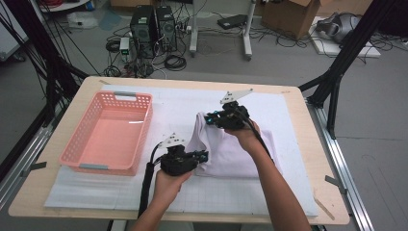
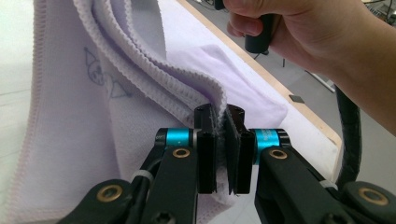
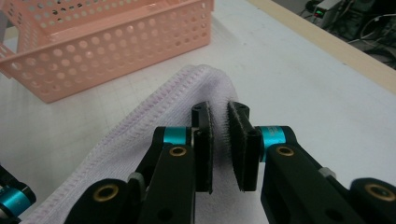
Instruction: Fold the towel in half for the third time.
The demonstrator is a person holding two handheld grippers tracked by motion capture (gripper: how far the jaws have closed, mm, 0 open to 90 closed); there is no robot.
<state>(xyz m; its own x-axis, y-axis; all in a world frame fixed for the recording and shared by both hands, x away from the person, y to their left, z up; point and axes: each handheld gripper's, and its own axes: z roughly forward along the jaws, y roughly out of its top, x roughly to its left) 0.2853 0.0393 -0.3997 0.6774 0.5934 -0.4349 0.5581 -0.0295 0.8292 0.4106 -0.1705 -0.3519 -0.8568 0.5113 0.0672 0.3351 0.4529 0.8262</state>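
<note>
Pinching a hemmed edge of the pale lilac garment (image 2: 140, 107): left gripper (image 2: 223, 135) has its jaws clamped on the ribbed hem, fabric squeezed flat between the pads (image 2: 207, 154). Right gripper (image 3: 219, 135) straddles another stretch of the same hem, but a visible gap sits between its jaws. I read it as loosely on the cloth at best, and can't tell if it has any real hold.

Outward from there: in the high view the left gripper (image 1: 185, 160) works the garment's near-left corner and the right gripper (image 1: 226, 117) the far-left corner, which is lifted off the surface. Garment (image 1: 231, 154) lies folded on the white gridded mat (image 1: 288, 144), right of centre on the table (image 1: 327, 202), just right of the empty pink basket (image 1: 82, 144).

Risks, as I judge them:
- Right side slips out if lifted now, since the jaws aren't closed down on the hem; the fold would collapse.
- Left pinch takes several stacked hem layers; a pull could peel off one layer and unfold the stack.
- Dragging toward the basket could snag the hem on its perforated wall.

Orientation: the folded bundle's long axis runs roughly left-right. The gripped hemmed edge faces left toward the basket, and the bulk trails off right.
</note>
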